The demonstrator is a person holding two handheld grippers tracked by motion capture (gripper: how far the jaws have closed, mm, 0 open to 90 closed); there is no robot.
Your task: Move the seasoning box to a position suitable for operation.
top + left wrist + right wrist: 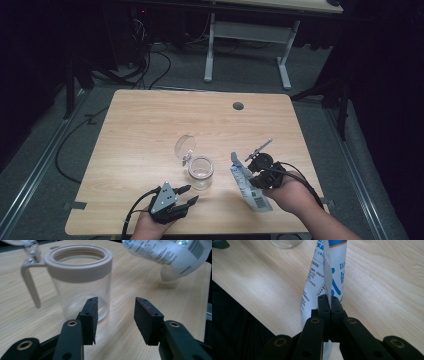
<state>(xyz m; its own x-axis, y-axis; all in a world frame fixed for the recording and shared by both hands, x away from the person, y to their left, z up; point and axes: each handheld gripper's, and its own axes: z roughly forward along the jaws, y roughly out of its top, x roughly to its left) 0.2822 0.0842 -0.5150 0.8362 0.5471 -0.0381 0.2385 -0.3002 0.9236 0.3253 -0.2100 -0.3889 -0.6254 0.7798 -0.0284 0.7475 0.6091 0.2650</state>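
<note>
Right gripper clamps the refill pouch beside the open glass jar, left gripper gaping nearby; next, probably steady the jar and tip.

Wooden table, grey carpet floor, white desk frame, dark surroundings

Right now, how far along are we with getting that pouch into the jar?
Done: the jar stands with its lid flipped open, and the right tongs are shut on the pouch. In hand: the pouch is held beside the jar, not over it. Left: tipping it in; the jar looks empty. The left tongs are open near the jar.
</note>
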